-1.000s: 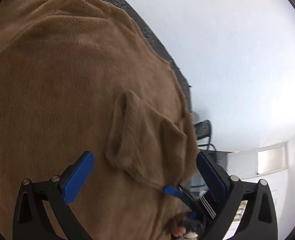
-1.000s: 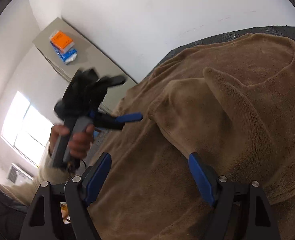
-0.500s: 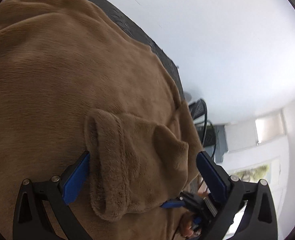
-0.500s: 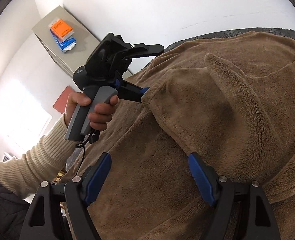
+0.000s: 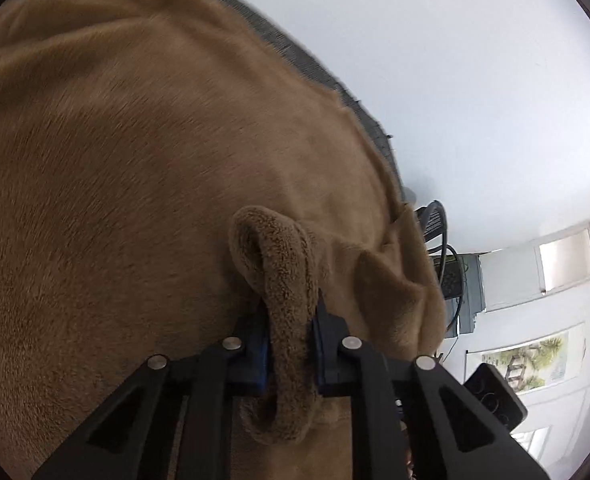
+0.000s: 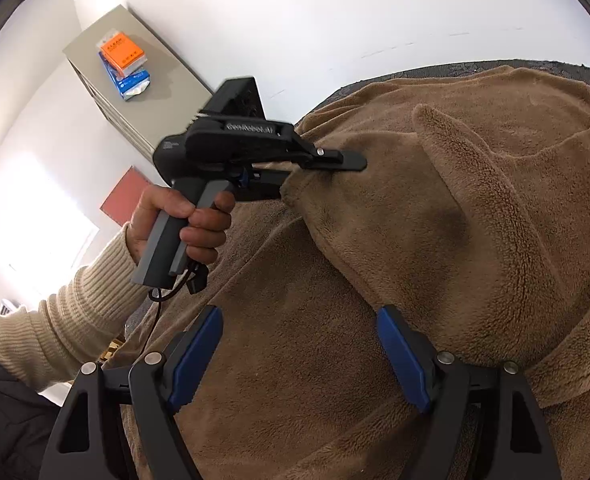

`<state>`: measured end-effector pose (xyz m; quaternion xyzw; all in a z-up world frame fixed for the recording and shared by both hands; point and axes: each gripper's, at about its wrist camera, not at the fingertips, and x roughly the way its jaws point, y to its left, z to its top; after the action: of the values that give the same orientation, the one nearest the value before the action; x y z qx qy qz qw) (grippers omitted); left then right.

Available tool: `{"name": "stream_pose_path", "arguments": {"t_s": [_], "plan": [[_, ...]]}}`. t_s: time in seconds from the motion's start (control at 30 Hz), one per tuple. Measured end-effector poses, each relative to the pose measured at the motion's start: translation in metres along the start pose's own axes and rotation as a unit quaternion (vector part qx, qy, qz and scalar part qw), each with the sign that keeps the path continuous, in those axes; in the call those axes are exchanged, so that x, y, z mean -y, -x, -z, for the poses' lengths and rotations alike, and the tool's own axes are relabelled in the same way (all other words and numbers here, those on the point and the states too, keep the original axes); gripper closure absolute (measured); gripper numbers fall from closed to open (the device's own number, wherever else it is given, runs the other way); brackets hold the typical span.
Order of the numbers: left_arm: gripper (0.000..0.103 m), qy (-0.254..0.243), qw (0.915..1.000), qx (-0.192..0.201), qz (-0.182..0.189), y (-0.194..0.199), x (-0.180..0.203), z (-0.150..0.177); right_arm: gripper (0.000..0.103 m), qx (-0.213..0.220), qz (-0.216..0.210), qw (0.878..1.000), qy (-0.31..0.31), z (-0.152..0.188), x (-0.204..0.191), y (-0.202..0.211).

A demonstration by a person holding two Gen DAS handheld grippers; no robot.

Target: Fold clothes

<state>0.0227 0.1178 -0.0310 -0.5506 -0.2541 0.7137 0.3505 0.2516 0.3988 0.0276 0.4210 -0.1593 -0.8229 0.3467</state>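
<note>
**Left gripper clamping a fleece fold**

The fuzzy brown fleece garment (image 5: 135, 184) fills most of both views, spread over a dark textured surface (image 6: 535, 66). At the left view's bottom centre the left gripper (image 5: 291, 344) is closing, blue pads (image 5: 261, 344) squeezing a raised fold (image 5: 283, 280). The right gripper (image 6: 299, 356), lower centre, sits wide open over flat fleece, gripping nothing. A hand (image 6: 183, 220) in a cream ribbed sleeve (image 6: 55, 320) holds the left tool.

The brown fleece garment (image 5: 135, 168) ran past the frame edges in both wrist views, its full outline unseen. The left gripper's blue pads (image 5: 261, 344) lay mostly buried behind a pinched fleece fold (image 5: 287, 320). Lettering on the orange box (image 6: 121, 53) atop the beige cabinet (image 6: 143, 92) was too small to read.
</note>
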Motion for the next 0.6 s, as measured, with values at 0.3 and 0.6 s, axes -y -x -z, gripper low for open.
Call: {"name": "stream_pose_path", "arguments": {"t_s": [0.3,0.6], "plan": [[0.086,-0.076,0.9877,0.128,0.049,0.077,0.074,-0.053,0.022,0.041,0.028,0.999,-0.013,-0.005,0.001,0.019],[0.086,-0.058,0.9818,0.18,0.014,0.143,0.043,-0.082,0.022,0.111,0.322,0.94,-0.008,-0.021,0.014,0.073]]}}
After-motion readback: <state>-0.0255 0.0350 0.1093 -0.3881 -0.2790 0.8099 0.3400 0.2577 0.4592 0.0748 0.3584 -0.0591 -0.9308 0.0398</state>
